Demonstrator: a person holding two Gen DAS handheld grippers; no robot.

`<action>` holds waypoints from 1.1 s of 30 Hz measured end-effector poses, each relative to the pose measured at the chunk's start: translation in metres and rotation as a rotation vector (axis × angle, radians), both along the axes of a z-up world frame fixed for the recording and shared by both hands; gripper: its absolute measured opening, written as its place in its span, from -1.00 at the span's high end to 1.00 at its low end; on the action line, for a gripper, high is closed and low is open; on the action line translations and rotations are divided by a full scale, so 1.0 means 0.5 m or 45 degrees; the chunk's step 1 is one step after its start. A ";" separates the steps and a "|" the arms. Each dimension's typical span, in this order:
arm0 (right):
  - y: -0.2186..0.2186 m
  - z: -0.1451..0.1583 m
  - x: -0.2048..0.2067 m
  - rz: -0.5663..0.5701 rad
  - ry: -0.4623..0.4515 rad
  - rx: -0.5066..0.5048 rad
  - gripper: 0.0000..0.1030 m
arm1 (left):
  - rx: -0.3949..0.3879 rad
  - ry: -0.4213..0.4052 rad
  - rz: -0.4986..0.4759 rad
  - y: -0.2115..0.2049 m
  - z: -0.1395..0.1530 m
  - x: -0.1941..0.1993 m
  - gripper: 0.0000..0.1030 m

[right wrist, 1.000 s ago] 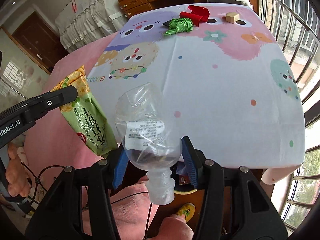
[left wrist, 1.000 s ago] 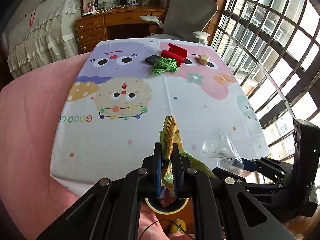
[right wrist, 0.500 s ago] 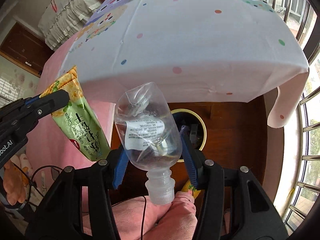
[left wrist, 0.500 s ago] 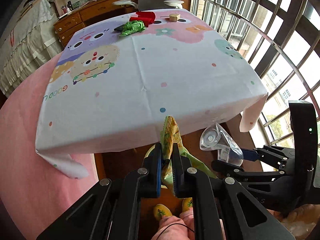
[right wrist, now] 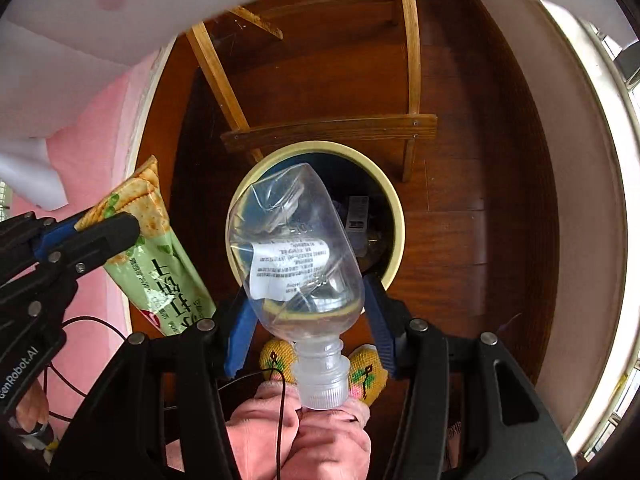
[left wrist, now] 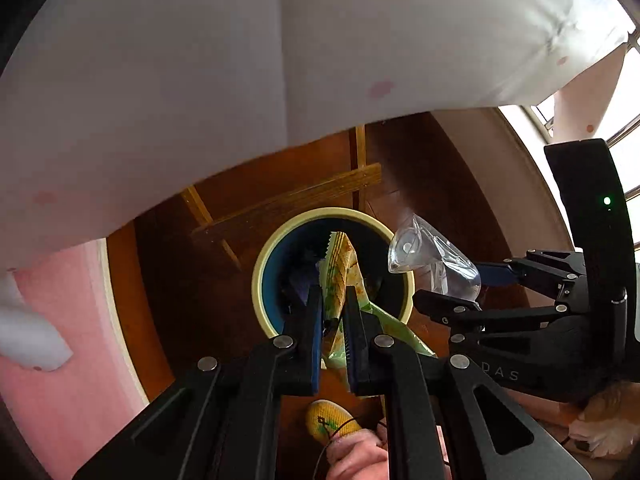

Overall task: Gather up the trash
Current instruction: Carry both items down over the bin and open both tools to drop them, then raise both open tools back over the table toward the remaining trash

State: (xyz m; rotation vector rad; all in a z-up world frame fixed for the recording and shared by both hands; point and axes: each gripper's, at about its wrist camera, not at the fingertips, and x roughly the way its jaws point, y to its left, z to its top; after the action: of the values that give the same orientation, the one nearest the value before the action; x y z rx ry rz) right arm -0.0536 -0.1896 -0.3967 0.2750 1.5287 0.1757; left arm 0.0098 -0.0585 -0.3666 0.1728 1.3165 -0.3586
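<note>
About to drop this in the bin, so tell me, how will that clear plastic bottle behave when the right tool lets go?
The clear plastic bottle looks empty and crumpled, so probably light and soft-walled. It hangs over the bin, cap down, so it would likely fall in. Being round and light, it might bounce off the rim.

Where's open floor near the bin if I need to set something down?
Bare brown wooden floor lies right of the cream-rimmed round bin, out to the window wall. Crowded: the wooden table frame behind the bin, yellow slippers in front, and pink bedding on its left.
</note>
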 end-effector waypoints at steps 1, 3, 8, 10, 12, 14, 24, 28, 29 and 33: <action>0.009 -0.029 0.011 0.000 0.003 0.002 0.07 | -0.004 0.011 0.003 0.005 -0.034 0.008 0.83; 0.015 -0.083 0.021 -0.008 0.013 0.032 0.06 | -0.023 0.031 -0.004 0.008 -0.092 0.018 0.82; 0.025 -0.172 0.045 0.004 0.018 0.038 -0.18 | 0.038 0.043 -0.085 0.007 -0.186 0.028 0.17; 0.030 -0.183 0.045 0.015 0.009 0.042 -0.20 | 0.071 0.046 -0.117 0.011 -0.205 0.030 -0.01; 0.035 -0.189 0.047 0.025 0.013 0.028 -0.21 | 0.085 0.058 -0.125 0.016 -0.215 0.031 -0.08; 0.033 -0.185 0.050 0.018 0.017 0.024 -0.21 | 0.094 0.061 -0.116 0.021 -0.214 0.028 -0.27; 0.019 -0.006 0.026 -0.049 -0.031 0.054 -0.21 | 0.083 -0.007 -0.010 0.059 -0.042 0.007 -0.40; 0.022 0.113 0.015 -0.032 -0.103 0.065 -0.21 | 0.061 -0.076 -0.013 0.059 0.078 -0.018 -0.70; 0.022 0.141 0.013 -0.027 -0.118 0.067 -0.21 | 0.055 -0.089 -0.016 0.059 0.107 -0.024 -0.71; 0.023 0.249 0.000 -0.024 -0.175 0.076 -0.21 | 0.039 -0.120 -0.025 0.061 0.214 -0.046 -0.75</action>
State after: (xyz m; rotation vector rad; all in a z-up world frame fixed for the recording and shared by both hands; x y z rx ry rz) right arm -0.0534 -0.1780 -0.2721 0.3183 1.3860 0.2211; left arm -0.0133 -0.0279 -0.2597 0.2264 1.2283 -0.3430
